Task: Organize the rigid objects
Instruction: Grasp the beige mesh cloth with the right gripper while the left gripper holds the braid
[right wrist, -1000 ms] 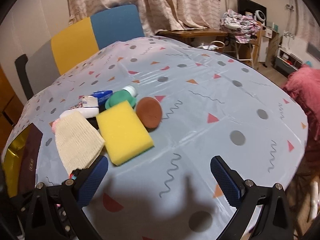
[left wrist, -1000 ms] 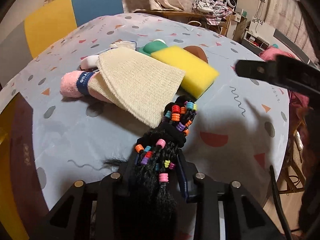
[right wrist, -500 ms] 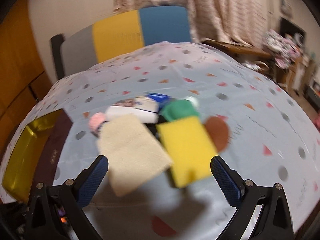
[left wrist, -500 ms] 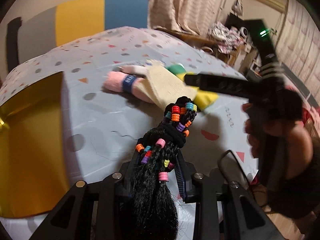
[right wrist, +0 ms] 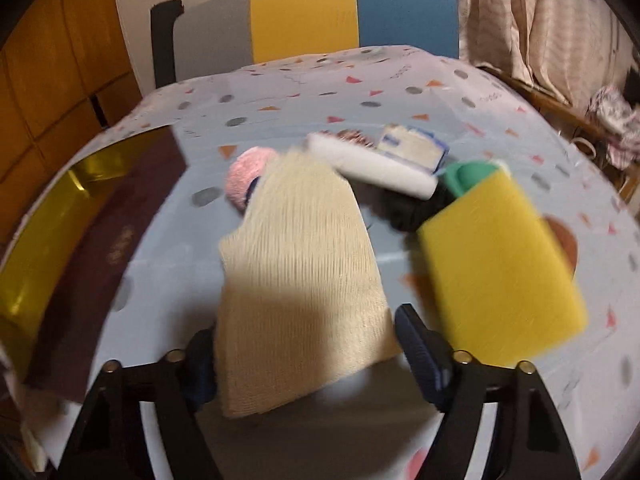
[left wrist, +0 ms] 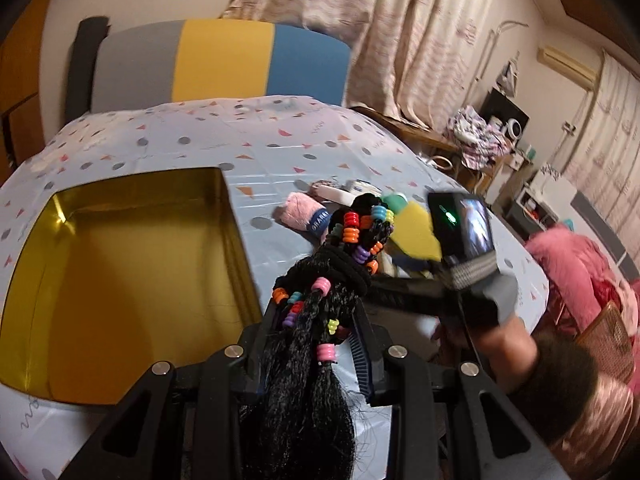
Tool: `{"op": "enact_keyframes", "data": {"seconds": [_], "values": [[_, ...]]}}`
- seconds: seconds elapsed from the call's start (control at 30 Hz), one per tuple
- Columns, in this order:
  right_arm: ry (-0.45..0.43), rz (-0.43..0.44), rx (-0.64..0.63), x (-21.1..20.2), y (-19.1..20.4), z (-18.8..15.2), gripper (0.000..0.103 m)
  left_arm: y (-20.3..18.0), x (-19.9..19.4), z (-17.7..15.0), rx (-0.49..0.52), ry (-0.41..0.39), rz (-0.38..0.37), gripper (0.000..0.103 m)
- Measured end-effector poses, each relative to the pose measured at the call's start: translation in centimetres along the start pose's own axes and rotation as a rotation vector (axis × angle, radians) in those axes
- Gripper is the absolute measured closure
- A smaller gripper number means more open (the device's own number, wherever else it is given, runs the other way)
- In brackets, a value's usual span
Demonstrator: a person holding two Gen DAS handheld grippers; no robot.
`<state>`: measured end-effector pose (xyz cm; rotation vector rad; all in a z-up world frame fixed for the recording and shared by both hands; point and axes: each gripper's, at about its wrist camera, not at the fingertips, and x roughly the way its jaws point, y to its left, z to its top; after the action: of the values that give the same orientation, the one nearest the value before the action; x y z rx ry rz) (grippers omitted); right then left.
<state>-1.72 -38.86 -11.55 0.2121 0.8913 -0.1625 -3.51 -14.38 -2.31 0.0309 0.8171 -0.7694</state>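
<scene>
My left gripper (left wrist: 316, 320) is shut on a black braided hairpiece (left wrist: 320, 280) strung with coloured beads, held up just right of an open gold box (left wrist: 132, 280). In the right wrist view, a beige knitted cloth (right wrist: 300, 248) lies on the tablecloth between the fingers of my right gripper (right wrist: 304, 356). Its jaws are closing, and the pads stand at the cloth's two side edges without squeezing it. A yellow sponge (right wrist: 500, 264) lies to the right of the cloth. A pink roll (right wrist: 248, 172), a white tube (right wrist: 380, 168) and a green-capped item (right wrist: 464, 176) lie behind it.
The gold box (right wrist: 40, 248) with a dark flap (right wrist: 104, 240) is at the table's left edge. A brown disc (right wrist: 564, 240) peeks out behind the sponge. A grey, yellow and blue chair (right wrist: 312, 16) stands at the far side. A person's hand (left wrist: 500, 340) holds the right gripper.
The left gripper carried the hairpiece up and left, beside the gold box. The right gripper swung left from the bare tablecloth over the beige cloth, and its jaws narrowed around it.
</scene>
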Motion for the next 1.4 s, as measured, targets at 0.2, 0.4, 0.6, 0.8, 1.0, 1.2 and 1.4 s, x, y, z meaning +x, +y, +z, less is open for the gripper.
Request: {"op": "enact_keyframes", "data": {"seconds": [0.2,0.4,0.6,0.8,1.0,1.2,1.4], "values": [[-0.006,0.098,0.115,-1.7,0.5,-3.1,0.051,2.4,-0.5,-0.3,-0.082,-0.003,-0.001,0.071],[0.005,0.127,0.199,-3.0,0.3,-4.5,0.019,4.3,-1.7,-0.5,-0.13,-0.029,0.006,0.071],[-0.026,0.103,0.321,-3.9,-1.7,-4.4,0.01,5.9,-2.9,-0.7,-0.159,-0.051,0.02,0.071],[0.026,0.068,0.229,-3.4,0.3,-3.8,0.043,8.0,-3.7,-0.9,-0.21,-0.063,0.018,0.071],[0.026,0.043,0.174,-3.4,1.4,-4.0,0.066,10.0,-4.8,-0.6,-0.235,-0.084,0.038,0.071],[0.01,0.018,0.131,-4.1,2.4,-3.6,0.029,13.1,-5.6,-0.1,-0.285,-0.098,0.076,0.071],[0.026,-0.052,0.202,-3.6,0.1,-3.2,0.007,16.1,-6.1,0.4,-0.328,-0.099,0.111,0.071]]}}
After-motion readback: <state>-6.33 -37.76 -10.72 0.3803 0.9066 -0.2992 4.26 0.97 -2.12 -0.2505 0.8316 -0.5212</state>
